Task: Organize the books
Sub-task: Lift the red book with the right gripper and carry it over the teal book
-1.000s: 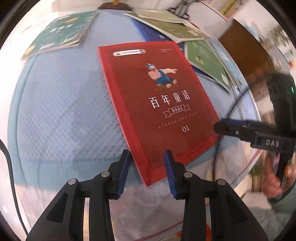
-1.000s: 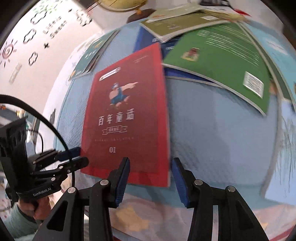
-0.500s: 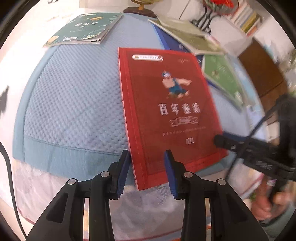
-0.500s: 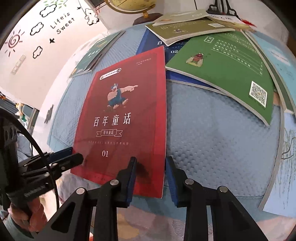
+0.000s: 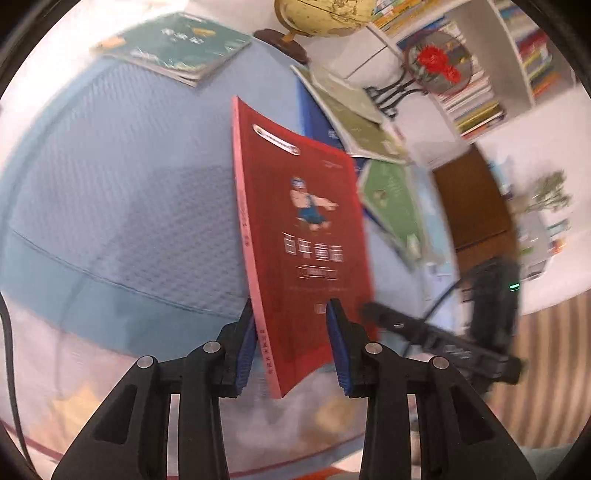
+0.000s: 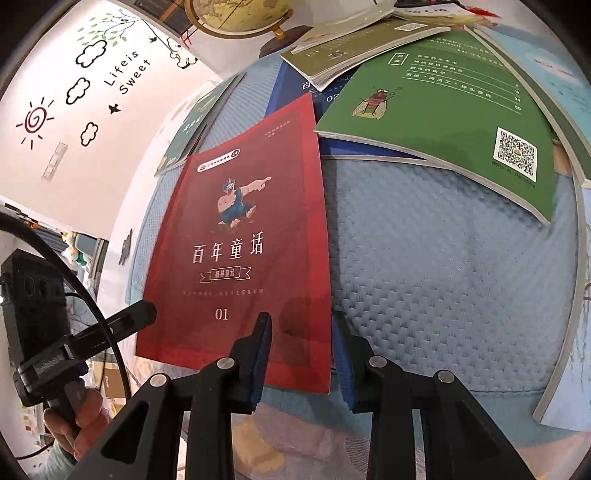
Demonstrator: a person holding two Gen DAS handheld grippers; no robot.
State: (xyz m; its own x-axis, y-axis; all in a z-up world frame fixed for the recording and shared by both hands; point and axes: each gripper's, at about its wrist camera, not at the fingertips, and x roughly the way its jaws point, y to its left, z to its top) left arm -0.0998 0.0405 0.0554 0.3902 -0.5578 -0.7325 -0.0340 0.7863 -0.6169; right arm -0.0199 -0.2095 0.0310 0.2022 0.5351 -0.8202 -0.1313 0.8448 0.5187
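Observation:
A red book [image 5: 306, 229] with a cartoon man and white Chinese title lies over the near edge of the blue quilted table [image 5: 122, 199]. My left gripper [image 5: 291, 343] straddles its near spine corner, which looks tilted up off the cloth; the jaws stand apart. My right gripper [image 6: 301, 354] straddles the book's [image 6: 243, 251] other near corner, one finger on top, one below, narrowly closed on it. Each gripper shows in the other's view: the right one [image 5: 424, 328], the left one [image 6: 122, 325].
A green book [image 6: 443, 122], an olive book [image 6: 362, 48], a dark blue book [image 6: 295, 85] and pale blue books [image 6: 569, 369] lie overlapped at the back right. A teal book [image 5: 177, 44] lies at the back left. A globe [image 5: 321, 14] stands behind.
The red book's near spine side has risen and tilted between the left fingers. The right gripper has stayed clamped on the near corner. The left view has swung up towards the shelves.

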